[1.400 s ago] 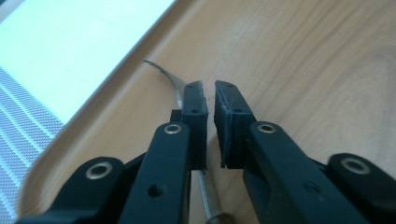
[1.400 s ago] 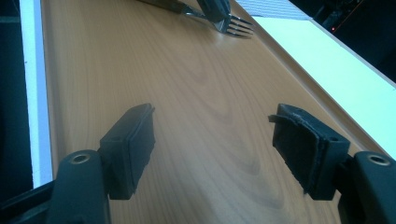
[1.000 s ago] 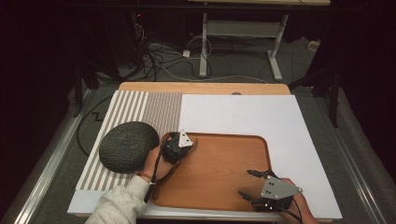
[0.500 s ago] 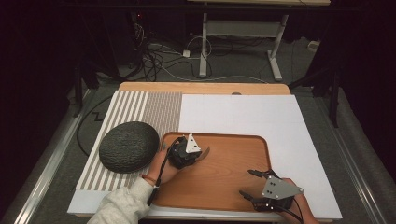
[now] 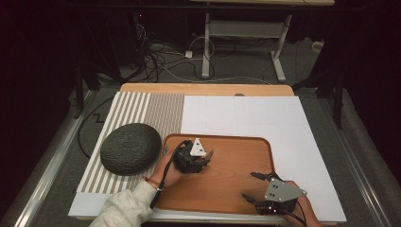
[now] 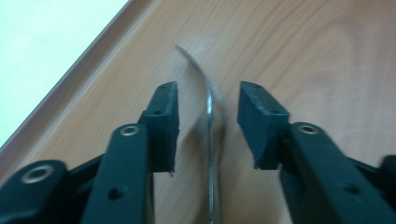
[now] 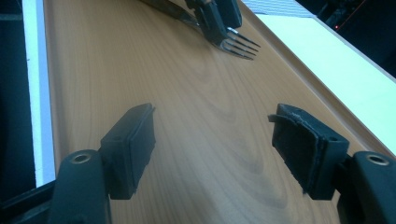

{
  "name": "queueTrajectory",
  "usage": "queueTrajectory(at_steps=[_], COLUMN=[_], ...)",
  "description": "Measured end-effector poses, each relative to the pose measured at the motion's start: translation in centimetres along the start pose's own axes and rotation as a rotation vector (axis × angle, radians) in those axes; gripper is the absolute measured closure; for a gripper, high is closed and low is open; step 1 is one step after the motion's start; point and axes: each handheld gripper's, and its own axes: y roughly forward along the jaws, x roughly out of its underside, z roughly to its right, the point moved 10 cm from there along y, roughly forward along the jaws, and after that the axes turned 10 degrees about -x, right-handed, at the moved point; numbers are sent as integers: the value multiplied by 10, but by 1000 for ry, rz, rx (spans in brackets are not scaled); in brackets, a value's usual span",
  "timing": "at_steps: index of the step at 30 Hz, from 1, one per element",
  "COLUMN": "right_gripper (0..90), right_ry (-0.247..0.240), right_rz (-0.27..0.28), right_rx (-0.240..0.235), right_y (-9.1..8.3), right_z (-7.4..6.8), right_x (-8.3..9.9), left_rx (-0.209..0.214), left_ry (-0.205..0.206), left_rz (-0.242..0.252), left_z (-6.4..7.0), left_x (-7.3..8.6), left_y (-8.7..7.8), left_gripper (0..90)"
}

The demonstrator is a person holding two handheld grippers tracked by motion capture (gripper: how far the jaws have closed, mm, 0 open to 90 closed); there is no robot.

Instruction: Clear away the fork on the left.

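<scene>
1. The left gripper (image 5: 208, 156) sits low over the wooden tray (image 5: 236, 189), toward the tray's 10 o'clock corner, held by a hand (image 5: 165, 170) in a pale sleeve.
2. In the left gripper view its fingers (image 6: 163, 123) are released, standing apart on either side of a metal fork (image 6: 212, 140) that lies on the tray's wood; neither pad touches the fork.
3. The fork's handle runs up between the fingers, seen edge-on, and curves away toward 11 o'clock past their tips.
4. In the right gripper view the fork's tines (image 7: 240, 45) show at 12 o'clock, with the left gripper's dark fingers just behind them.
5. The right gripper (image 5: 257, 187) rests at the tray's 5 o'clock corner, well apart from the fork.
6. Its fingers (image 7: 133, 142) are spread wide, with bare tray wood between them.
7. A dark round cushion-like object (image 5: 131, 148) lies on the striped mat (image 5: 137, 111) at the tray's 9 o'clock side, just beside its rim.
8. The tray lies on a white sheet (image 5: 246, 116) that covers most of the worktop (image 5: 203, 88).
</scene>
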Motion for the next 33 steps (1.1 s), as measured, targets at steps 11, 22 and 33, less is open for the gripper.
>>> queueTrajectory(at_steps=[11,22,33], right_gripper=[309,307,306], right_ry=[-6,-11,-14], right_rz=[-6,-25,-28], right_rx=[-1,-2,-6], right_y=[0,2,2], right_z=[-1,-2,-2], right_x=[0,2,3], left_rx=[-85,-311,-212], left_ry=[115,182,99], left_rz=[-60,-132,-72], left_z=[0,-22,-15], left_x=[1,8,6], left_y=[4,5,3], left_gripper=[838,767,677])
